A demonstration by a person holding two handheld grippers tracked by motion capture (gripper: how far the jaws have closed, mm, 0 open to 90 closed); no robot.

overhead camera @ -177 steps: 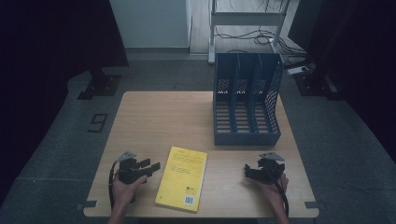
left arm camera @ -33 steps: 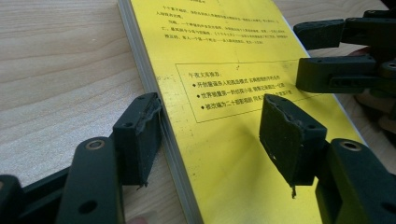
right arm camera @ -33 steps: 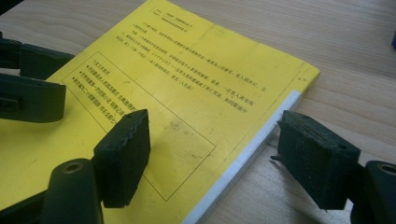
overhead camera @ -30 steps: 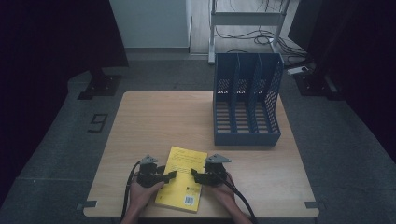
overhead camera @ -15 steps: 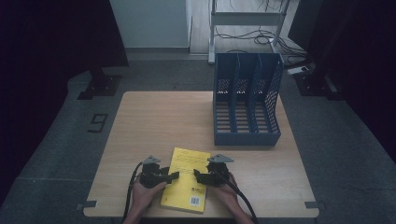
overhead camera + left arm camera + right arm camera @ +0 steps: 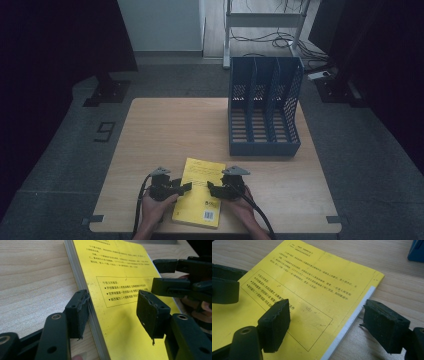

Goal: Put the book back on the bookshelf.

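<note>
Yellow book (image 6: 199, 192) on bench (image 6: 170, 130), near edge cut off at frame bottom.
L tongs (image 6: 187, 187) spread, just narrowed astride its edge; R tongs (image 6: 210, 188) spread, just widened; book sits lower-center vs 5.9 s ago, slightly turned.

This looks like a lab or test room fitted out as an office desk: a single light wooden table (image 6: 170, 130) stands alone on a grey floor (image 6: 65, 150), flanked by black curtains (image 6: 60, 40) and a dark stand base (image 6: 107, 92). Behind it a metal rack (image 6: 265, 20) trails loose cables (image 6: 260, 40) across the floor (nothing homely about that). The office note comes from the blue three-slot file holder (image 6: 264, 107) and a yellow paperback (image 6: 200, 197) on the table.
</note>
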